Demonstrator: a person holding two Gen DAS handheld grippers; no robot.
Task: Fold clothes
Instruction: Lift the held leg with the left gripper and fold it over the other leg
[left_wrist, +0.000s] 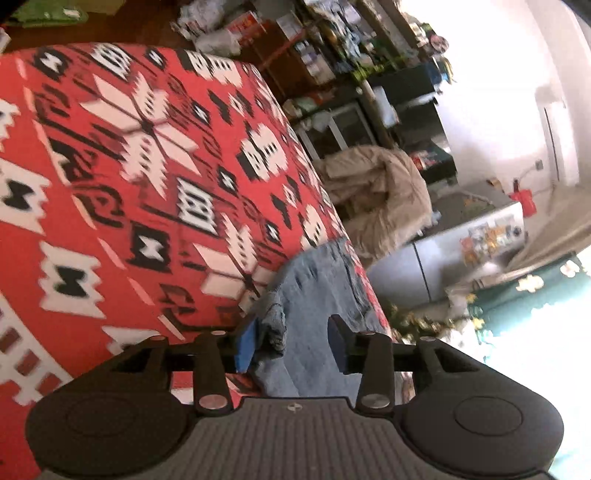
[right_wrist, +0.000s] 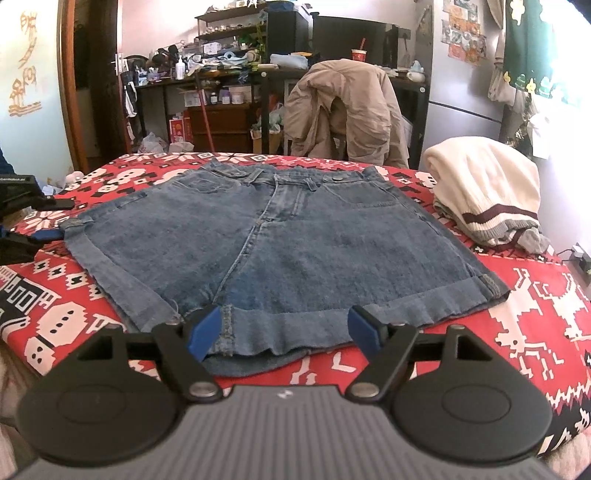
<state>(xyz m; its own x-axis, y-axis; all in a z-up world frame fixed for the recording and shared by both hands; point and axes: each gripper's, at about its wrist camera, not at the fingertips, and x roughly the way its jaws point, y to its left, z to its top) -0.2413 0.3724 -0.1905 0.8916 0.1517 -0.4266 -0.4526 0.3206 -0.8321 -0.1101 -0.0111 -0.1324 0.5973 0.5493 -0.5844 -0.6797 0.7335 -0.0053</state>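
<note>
Denim shorts (right_wrist: 295, 240) lie flat on a red patterned blanket (right_wrist: 517, 314).
Left view blurred; left tool (left_wrist: 291, 343) spread around a cuff, right tool (right_wrist: 284, 328) spread at the hem.

My left gripper (left_wrist: 295, 341) has its jaws apart over the blue denim shorts (left_wrist: 317, 291), which lie on the red patterned blanket (left_wrist: 129, 166).

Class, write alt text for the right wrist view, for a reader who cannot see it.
Denim shorts lie flat on a red patterned blanket, the open right gripper poised at their near hem. A folded cream sweater sits to the right.
</note>
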